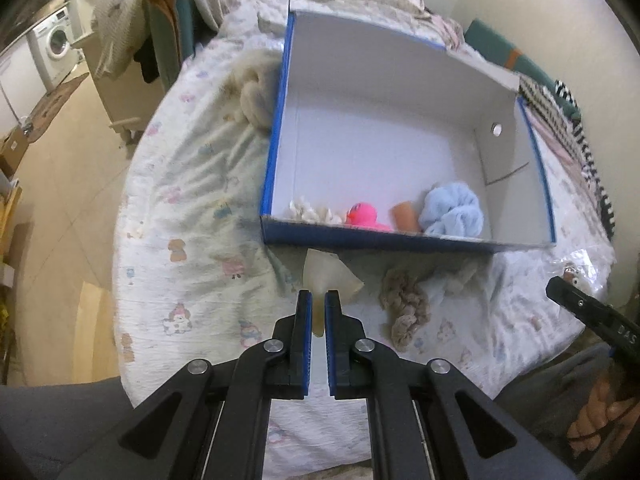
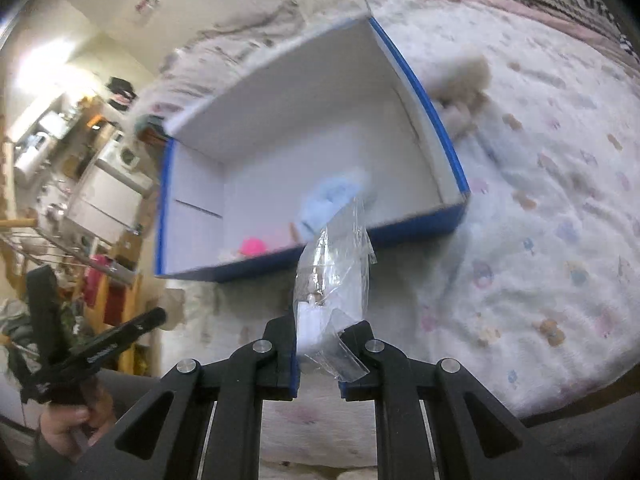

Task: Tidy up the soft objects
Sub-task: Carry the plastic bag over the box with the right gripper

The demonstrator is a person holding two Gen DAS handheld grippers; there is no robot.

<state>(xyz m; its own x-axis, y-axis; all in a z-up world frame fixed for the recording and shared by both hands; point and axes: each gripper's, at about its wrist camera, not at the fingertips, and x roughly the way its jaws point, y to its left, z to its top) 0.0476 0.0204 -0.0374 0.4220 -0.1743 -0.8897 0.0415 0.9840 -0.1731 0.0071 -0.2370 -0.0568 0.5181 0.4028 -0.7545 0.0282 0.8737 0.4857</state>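
Nearest to us, the right gripper (image 2: 316,354) pinches a crinkled clear plastic bag (image 2: 334,280) with something white inside; the bag stands up between the fingers, just short of the box's near wall. Our left gripper (image 1: 319,312) has its jaws drawn close, a narrow gap left, with a pale cream cloth (image 1: 326,276) lying in line with the tips; whether the pads actually grip it we cannot tell.

The blue-edged cardboard box (image 1: 400,236) sits on the printed bedspread (image 1: 192,200). Along its near wall we already see a white fluffy piece (image 1: 310,212), a pink toy (image 1: 362,216), a small tan roll (image 1: 406,218) and a light blue cloth (image 1: 454,210). We judge the job partly done. Still outside: the cream cloth, a beige knotted rag (image 1: 404,308) near the front wall, a tan bundle (image 1: 256,92) against the left wall, and the bag in hand.

Most of the box floor is bare, so there is room to drop things. The near wall must be cleared from above, and the two grippers work close together at that front edge.
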